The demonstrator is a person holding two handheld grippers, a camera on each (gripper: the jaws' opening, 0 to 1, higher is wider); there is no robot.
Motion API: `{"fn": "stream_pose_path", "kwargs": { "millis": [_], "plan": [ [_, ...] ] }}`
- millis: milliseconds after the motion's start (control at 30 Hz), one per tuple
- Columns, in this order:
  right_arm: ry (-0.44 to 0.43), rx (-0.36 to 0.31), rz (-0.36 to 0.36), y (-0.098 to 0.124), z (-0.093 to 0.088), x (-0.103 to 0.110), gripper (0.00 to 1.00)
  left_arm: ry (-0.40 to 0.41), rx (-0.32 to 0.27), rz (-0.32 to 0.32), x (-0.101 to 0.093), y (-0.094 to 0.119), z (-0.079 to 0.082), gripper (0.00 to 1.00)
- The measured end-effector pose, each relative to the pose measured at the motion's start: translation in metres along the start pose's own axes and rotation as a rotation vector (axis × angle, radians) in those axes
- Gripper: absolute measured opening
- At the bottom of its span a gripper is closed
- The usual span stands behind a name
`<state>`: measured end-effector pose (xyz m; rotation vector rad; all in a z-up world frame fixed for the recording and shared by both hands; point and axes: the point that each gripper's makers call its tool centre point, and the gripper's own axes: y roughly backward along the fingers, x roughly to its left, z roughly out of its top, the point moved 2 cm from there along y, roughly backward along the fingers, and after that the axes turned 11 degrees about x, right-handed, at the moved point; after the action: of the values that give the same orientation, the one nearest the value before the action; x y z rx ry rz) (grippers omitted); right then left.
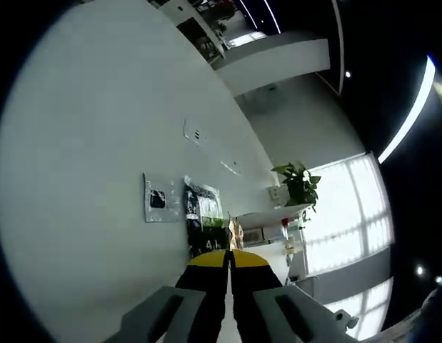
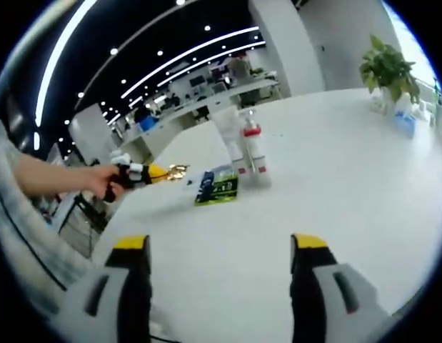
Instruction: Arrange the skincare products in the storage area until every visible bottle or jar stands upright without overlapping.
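Observation:
My left gripper [image 1: 230, 259] has its yellow-tipped jaws pressed together, and a small gold item [image 1: 236, 234] sticks out just past the tips. In the right gripper view the same left gripper [image 2: 155, 172] is held by a hand, with the gold item [image 2: 176, 170] at its tips above the white table [image 2: 335, 179]. A green-and-black packet [image 1: 203, 223] [image 2: 217, 187] lies flat close to it. Two white bottles, one with a red cap [image 2: 253, 147] and one plain [image 2: 230, 143], stand upright side by side behind the packet. My right gripper [image 2: 221, 246] is open over bare table, holding nothing.
A silver sachet [image 1: 161, 198] lies flat beside the packet. A potted plant [image 2: 385, 66] [image 1: 300, 183] and small containers [image 2: 405, 121] stand at the table's far corner. A sleeve and forearm [image 2: 42, 182] come in from the left. Office desks lie beyond the table.

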<state>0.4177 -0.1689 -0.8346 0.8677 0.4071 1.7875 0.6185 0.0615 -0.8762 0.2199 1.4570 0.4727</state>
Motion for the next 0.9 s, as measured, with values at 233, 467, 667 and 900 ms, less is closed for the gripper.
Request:
{"fn": "stream_pose_path", "kwargs": {
  "millis": [233, 467, 667, 900],
  "plan": [
    [-0.003, 0.006, -0.007, 0.000, 0.000, -0.001, 0.78, 0.026, -0.005, 0.046, 0.018, -0.003, -0.003, 0.01],
    [-0.014, 0.013, -0.016, 0.000, -0.002, -0.004, 0.78, 0.074, -0.042, 0.086, 0.036, -0.002, -0.006, 0.01],
    [-0.009, 0.024, -0.015, -0.002, -0.002, -0.003, 0.78, 0.105, -0.074, 0.105, 0.046, -0.004, -0.009, 0.01],
    [0.000, 0.035, -0.013, -0.005, 0.003, -0.001, 0.78, 0.143, -0.097, 0.101, 0.053, -0.009, -0.012, 0.01]
  ]
}}
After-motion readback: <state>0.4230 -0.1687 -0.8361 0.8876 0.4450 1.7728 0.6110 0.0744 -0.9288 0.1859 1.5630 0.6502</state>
